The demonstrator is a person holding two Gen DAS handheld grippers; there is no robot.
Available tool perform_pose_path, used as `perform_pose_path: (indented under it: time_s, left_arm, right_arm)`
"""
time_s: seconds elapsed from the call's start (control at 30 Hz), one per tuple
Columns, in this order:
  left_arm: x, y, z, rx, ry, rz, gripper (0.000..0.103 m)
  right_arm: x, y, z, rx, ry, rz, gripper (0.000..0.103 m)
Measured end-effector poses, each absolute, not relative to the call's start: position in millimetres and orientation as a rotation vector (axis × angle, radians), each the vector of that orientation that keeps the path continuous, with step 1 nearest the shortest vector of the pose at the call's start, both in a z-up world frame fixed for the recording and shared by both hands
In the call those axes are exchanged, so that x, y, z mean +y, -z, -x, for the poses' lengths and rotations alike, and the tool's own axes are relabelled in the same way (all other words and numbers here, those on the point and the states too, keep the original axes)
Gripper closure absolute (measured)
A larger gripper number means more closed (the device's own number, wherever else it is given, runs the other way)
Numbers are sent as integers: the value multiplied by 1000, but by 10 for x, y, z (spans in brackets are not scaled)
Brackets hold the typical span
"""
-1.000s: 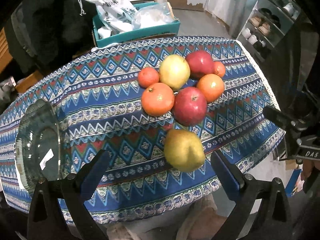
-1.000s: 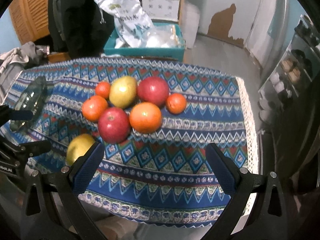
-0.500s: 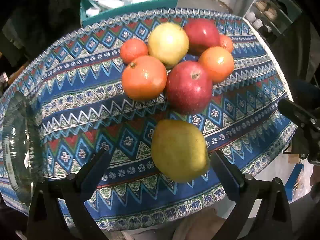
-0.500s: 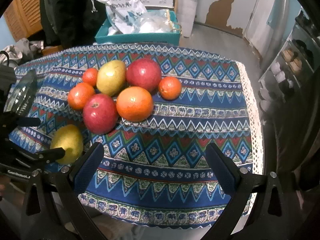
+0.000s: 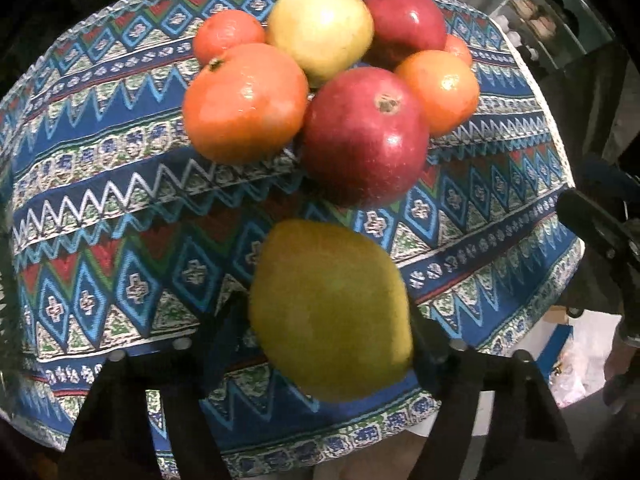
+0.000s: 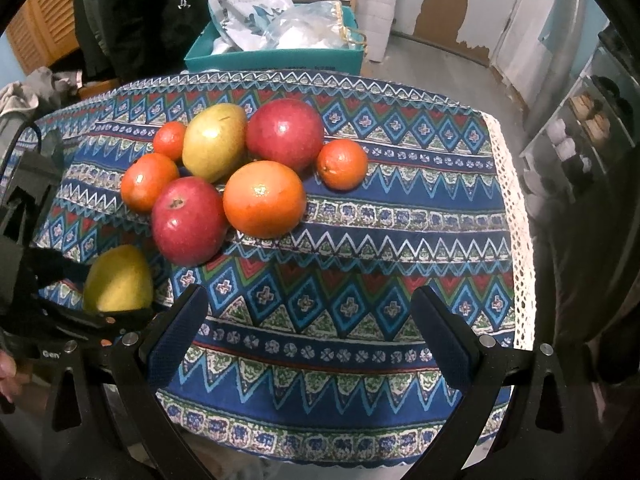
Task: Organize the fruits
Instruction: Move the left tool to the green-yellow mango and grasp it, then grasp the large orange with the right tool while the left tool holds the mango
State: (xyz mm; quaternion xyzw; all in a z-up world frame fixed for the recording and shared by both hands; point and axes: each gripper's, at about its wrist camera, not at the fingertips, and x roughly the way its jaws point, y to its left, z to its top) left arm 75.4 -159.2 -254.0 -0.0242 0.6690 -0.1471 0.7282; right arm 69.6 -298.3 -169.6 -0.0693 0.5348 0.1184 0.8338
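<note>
Dropped closer onto tablecloth, left gripper jaws just closing, now pinching yellow-green pear | pear dull-skinned, lemon-shaped, between pads; fruit pile beyond | right gripper spread wide, nothing between

Tablecloth: blue ground with red, green and white zigzag and diamond bands, white lace edge. Between the fingers of the left gripper: yellow-green pear. Ahead of it: two deep red apples, a pale yellow pear, bright orange citrus. Right gripper: black frame, dark blue pads. Teal box beyond the cloth.
</note>
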Motion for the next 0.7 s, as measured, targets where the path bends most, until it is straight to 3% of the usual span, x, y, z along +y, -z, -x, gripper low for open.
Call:
perform_pose_path:
  time_s: [0.33, 0.7]
  left_arm:
    - [-1657, 2525, -767, 1422, 332, -3, 34]
    - [-1185, 2476, -727, 1392, 287, 29, 34]
  right_arm:
    - [-2925, 1743, -840, 1152, -247, 124, 3]
    - [-2872, 1810, -1175, 1192, -260, 4, 3]
